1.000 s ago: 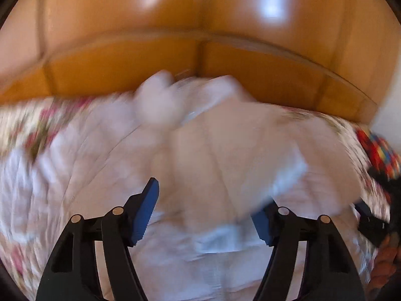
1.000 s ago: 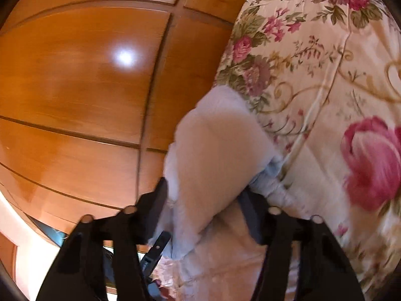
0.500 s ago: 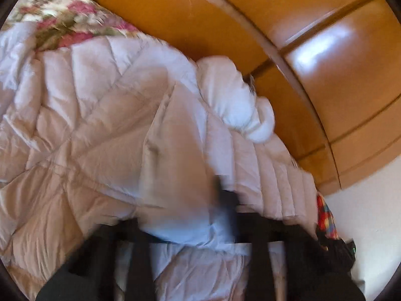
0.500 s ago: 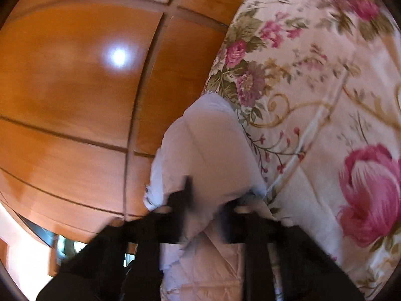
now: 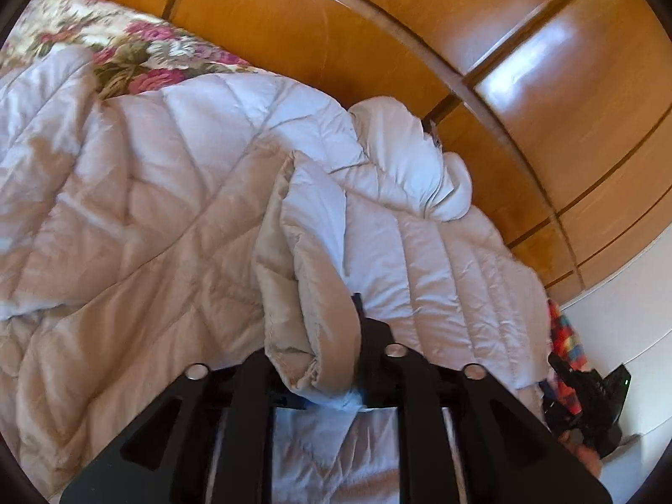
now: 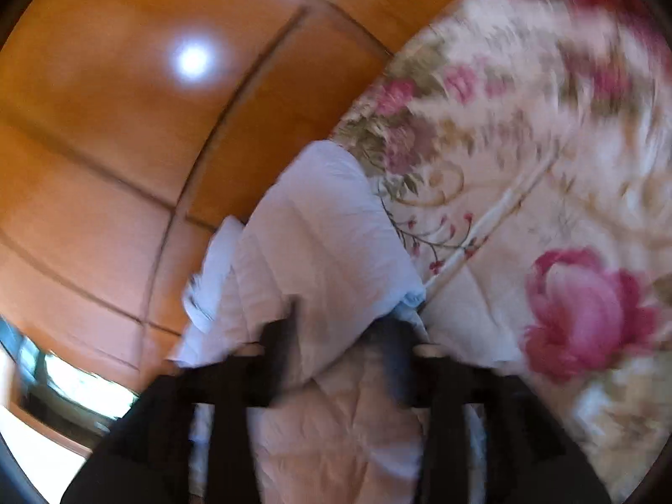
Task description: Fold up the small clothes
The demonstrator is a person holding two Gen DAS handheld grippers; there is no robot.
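Now, in the left wrist view, the pale quilted jacket (image 5: 176, 193) lies spread over the bed, filling the left and centre of the frame, with the flowered bedspread (image 5: 138, 52) showing at the upper left and a wooden wardrobe (image 5: 420, 33) behind. The left gripper (image 5: 319, 361) at lower centre is clenched on a rolled fold of the jacket's edge; its jaws have just eased slightly wider, yet the fold looks still pinched between them. At the lower right edge sits the other gripper (image 5: 588, 395), beside some bright patterned cloth (image 5: 565, 332). To do this fold well, I would keep the pinch firm and carry the edge across low and flat, so the padded layers do not bunch.

Next, the right wrist view is blurred. A sleeve or end of the same jacket (image 6: 319, 243) runs up the centre, lying at the bed's edge against the wardrobe (image 6: 126, 134), with the bedspread (image 6: 546, 218) on the right. The right gripper (image 6: 336, 336) has just been opening; cloth sits between its jaws, which seem released rather than pressing. It probably needs a fresh, deeper bite before pulling.
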